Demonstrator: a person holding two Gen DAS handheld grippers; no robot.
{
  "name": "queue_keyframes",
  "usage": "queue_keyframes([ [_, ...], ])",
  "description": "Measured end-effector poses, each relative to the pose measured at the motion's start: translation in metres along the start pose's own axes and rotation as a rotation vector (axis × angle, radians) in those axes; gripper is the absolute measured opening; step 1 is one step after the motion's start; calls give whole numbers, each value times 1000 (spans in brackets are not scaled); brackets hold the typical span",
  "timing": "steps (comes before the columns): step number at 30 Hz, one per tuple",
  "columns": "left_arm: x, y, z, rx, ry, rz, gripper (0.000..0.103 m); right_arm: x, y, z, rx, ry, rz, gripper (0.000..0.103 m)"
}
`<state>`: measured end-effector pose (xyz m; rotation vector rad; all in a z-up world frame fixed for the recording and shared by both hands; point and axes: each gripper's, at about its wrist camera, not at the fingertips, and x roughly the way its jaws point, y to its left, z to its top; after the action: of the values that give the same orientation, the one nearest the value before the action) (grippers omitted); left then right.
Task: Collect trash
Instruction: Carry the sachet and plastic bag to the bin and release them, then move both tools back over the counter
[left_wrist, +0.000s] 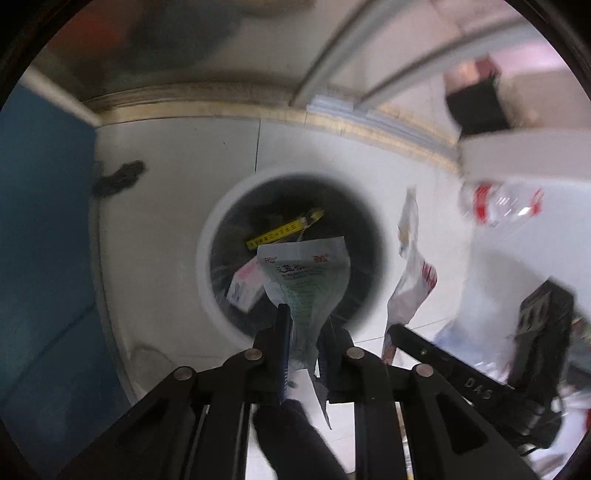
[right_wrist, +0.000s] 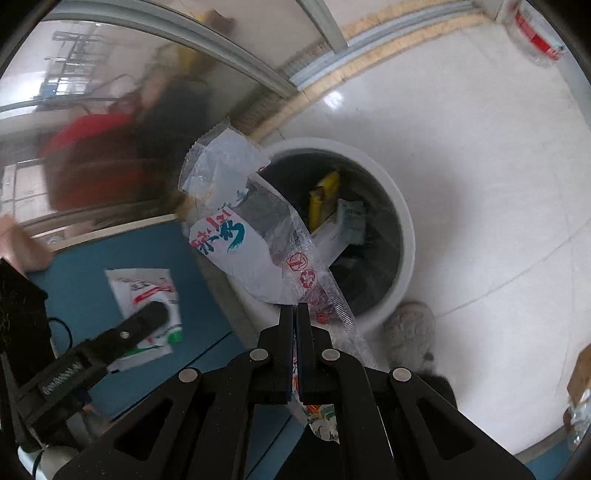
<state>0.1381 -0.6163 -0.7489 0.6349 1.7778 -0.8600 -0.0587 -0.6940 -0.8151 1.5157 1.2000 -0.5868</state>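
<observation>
A round white trash bin (left_wrist: 218, 221) stands on the pale floor below both grippers; it also shows in the right wrist view (right_wrist: 402, 229). It holds a yellow wrapper (left_wrist: 279, 232) and a small white box (left_wrist: 243, 286). My left gripper (left_wrist: 304, 325) is shut on a white and green printed packet (left_wrist: 310, 280) hanging over the bin's mouth. My right gripper (right_wrist: 297, 314) is shut on a clear plastic wrapper (right_wrist: 236, 229) with blue and red print, held over the bin's left rim. The same wrapper (left_wrist: 412, 273) and the right gripper (left_wrist: 436, 350) appear in the left wrist view.
A blue surface (right_wrist: 96, 295) lies left of the bin. A crushed clear bottle with a red label (left_wrist: 502, 203) lies on the floor at the right. A grey fluffy object (right_wrist: 410, 332) sits by the bin. A glass door track (right_wrist: 369, 55) runs behind.
</observation>
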Motion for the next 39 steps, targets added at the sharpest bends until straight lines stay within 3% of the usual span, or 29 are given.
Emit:
queue_keyframes([
  [4,41,-8,6,11,5,72,20,40,-16,16,-34,51,-61,4],
  [5,46,-8,8,3,-3,79,37,44,-18,18,-39,60,-74,7],
  [6,47,-4,7,-2,-16,84,66,48,-19,19,-46,68,-75,13],
  [7,45,0,5,-10,-36,89,80,48,-18,19,-53,70,-81,17],
  [8,43,1,4,-14,-54,96,94,47,-17,19,-65,63,-92,30],
  [9,41,2,0,-14,-62,107,94,46,-15,18,-75,58,-92,43],
  [12,33,7,-1,-2,-91,169,94,37,-8,15,-104,40,-98,63],
  [13,26,9,-3,1,-115,194,94,31,-4,13,-120,30,-117,66],
  [17,-18,10,-18,17,-209,267,94,-1,8,4,-189,-47,-219,101],
  [24,-109,-6,-67,37,-259,349,94,-98,52,-41,-262,-182,-364,103],
  [34,-268,-53,-151,29,-322,338,94,-271,113,-141,-337,-301,-410,103],
  [39,-336,-78,-189,48,-347,313,94,-356,137,-189,-363,-350,-384,103],
])
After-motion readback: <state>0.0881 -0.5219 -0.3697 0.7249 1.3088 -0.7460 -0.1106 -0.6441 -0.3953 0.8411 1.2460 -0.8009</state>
